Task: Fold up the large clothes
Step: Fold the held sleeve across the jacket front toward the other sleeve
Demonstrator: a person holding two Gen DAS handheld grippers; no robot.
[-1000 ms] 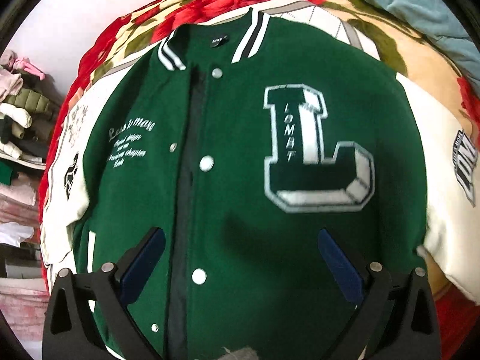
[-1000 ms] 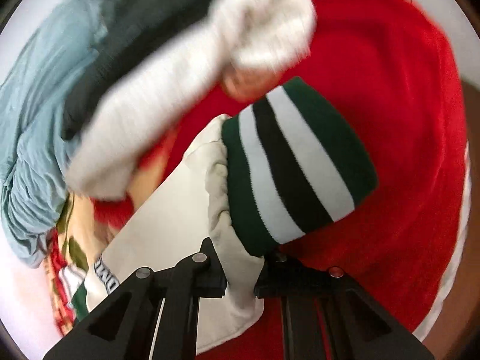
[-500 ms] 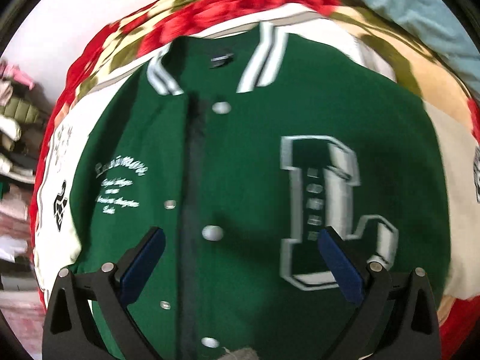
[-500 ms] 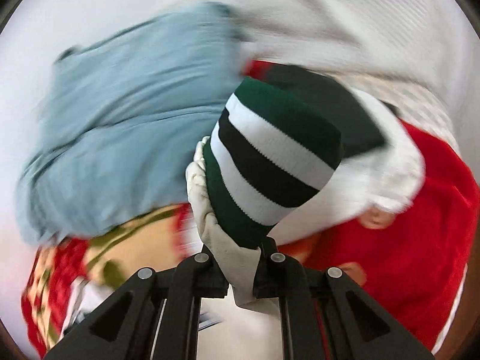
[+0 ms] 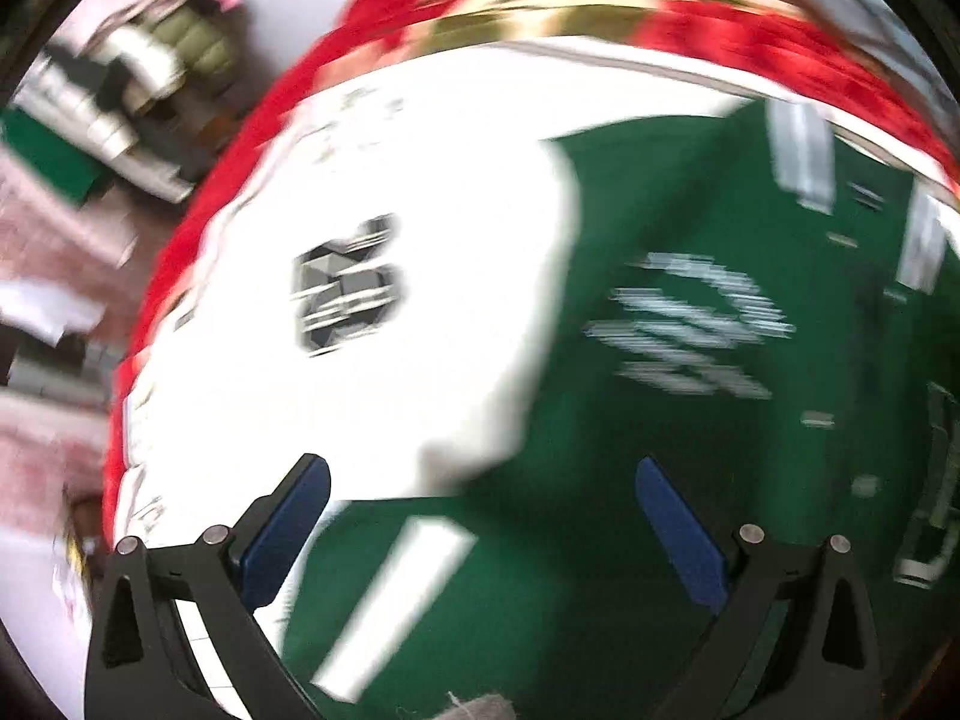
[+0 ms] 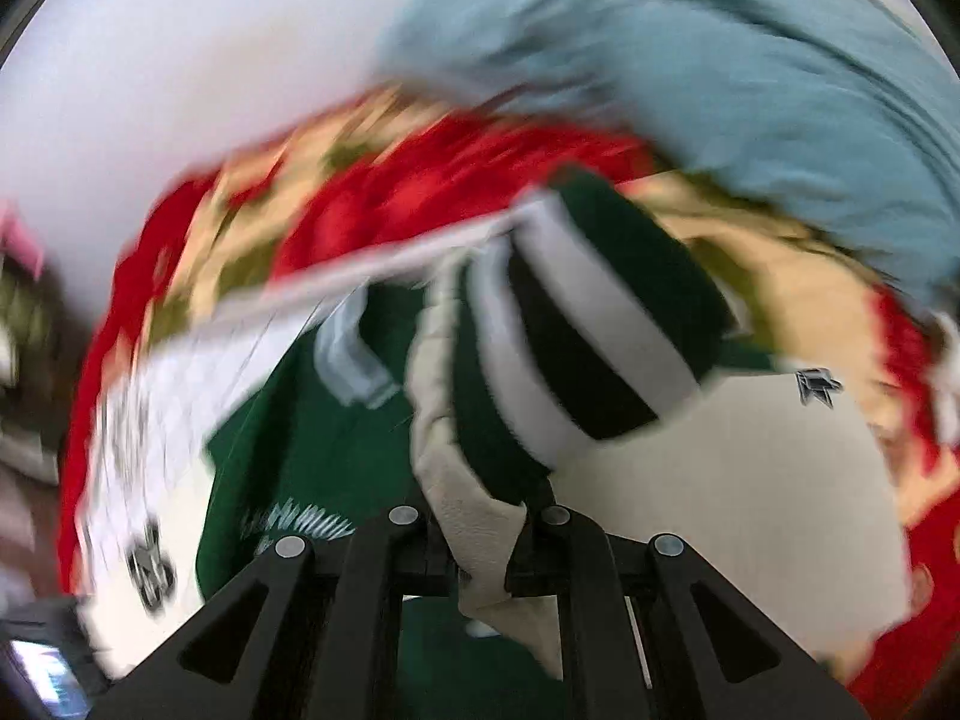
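Your right gripper (image 6: pixel 480 531) is clamped tight on the cream sleeve (image 6: pixel 456 456) just below its striped cuff (image 6: pixel 576 324), carrying it over the green varsity jacket (image 6: pixel 312 432), which lies face-up on the red floral blanket (image 6: pixel 384 204). Your left gripper (image 5: pixel 480 516) is wide open, empty, hovering above the other cream sleeve (image 5: pixel 384 312) and green body. Lay the held sleeve straight across the chest, cuff flat, no twist. Release only once it's settled. Frames are blurred, so slow down before placing.
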